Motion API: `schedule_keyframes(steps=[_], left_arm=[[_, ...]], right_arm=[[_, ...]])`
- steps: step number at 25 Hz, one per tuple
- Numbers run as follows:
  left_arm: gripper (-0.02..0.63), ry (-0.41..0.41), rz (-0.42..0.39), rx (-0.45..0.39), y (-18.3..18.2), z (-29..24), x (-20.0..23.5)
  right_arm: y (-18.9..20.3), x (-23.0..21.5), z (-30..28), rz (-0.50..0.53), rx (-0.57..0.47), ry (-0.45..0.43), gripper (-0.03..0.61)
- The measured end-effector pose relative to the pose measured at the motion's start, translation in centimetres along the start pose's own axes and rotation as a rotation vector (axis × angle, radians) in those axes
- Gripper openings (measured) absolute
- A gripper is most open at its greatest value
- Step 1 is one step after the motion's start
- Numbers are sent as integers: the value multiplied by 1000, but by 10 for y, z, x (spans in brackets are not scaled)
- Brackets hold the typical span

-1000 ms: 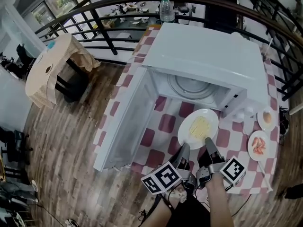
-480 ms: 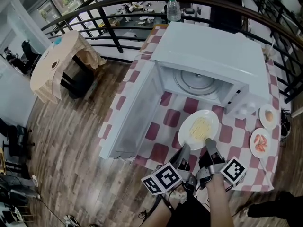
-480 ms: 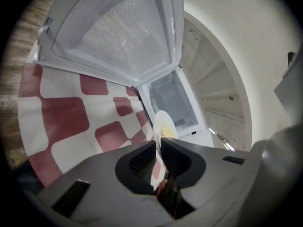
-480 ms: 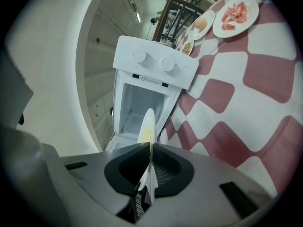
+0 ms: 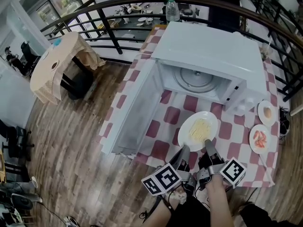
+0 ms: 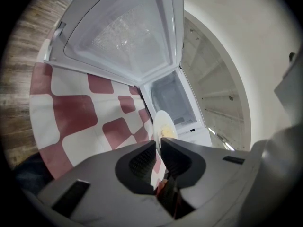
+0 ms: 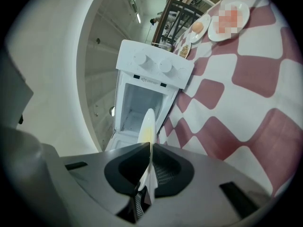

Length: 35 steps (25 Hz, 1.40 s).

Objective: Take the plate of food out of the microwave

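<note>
Right now the left gripper is closing its jaws to a narrow slit on the rim of the white plate, gripping it at about 7 o'clock as the head view shows it. The right gripper is pinching the same rim at about 5 o'clock, with its jaws almost together and the thin edge running straight between the pads. Both grippers are holding the plate from the near side.

The plate is carrying a heap of pale yellow noodles in its middle. It is sitting outside the microwave, at 6 o'clock from the open cavity, over the red-and-white checked tablecloth. Whether it is touching the cloth cannot be told.

The microwave door is hanging wide open towards 8 o'clock, and the cavity is showing only its glass turntable.

At 3 o'clock from the noodle plate, two smaller plates are lying on the cloth. The farther one is holding a pale round piece of food, and the nearer one is holding pinkish-red pieces.

A water bottle is standing at 12 o'clock beyond the microwave.
</note>
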<state>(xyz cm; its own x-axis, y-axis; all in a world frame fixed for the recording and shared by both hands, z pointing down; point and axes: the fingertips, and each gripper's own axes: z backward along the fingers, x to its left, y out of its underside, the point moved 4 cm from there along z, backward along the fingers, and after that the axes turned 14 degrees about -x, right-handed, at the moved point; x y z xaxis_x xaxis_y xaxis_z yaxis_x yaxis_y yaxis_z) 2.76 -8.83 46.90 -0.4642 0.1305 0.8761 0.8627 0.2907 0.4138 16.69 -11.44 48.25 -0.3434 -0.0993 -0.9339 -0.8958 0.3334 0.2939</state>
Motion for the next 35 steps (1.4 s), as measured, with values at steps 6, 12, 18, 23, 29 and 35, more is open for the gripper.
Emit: schedule_keyframes(steps=[6, 12, 18, 23, 29, 35], left_arm=[[63, 2, -3, 3, 1, 8, 1], [63, 0, 6, 2, 3, 12, 4], [63, -2, 8, 0, 4, 16, 5], [63, -5, 13, 2, 8, 19, 4], [63, -5, 12, -1, 9, 20, 4], [63, -5, 11, -2, 7, 19, 3]], right_arm=[[3, -1, 7, 16, -3, 3, 11], [6, -1, 10, 12, -2, 1, 11], [7, -2, 14, 16, 1, 6, 11], [6, -3, 18, 12, 1, 9, 11], [6, -4, 19, 7, 3, 6, 11], [6, -2, 18, 9, 3, 3, 9]])
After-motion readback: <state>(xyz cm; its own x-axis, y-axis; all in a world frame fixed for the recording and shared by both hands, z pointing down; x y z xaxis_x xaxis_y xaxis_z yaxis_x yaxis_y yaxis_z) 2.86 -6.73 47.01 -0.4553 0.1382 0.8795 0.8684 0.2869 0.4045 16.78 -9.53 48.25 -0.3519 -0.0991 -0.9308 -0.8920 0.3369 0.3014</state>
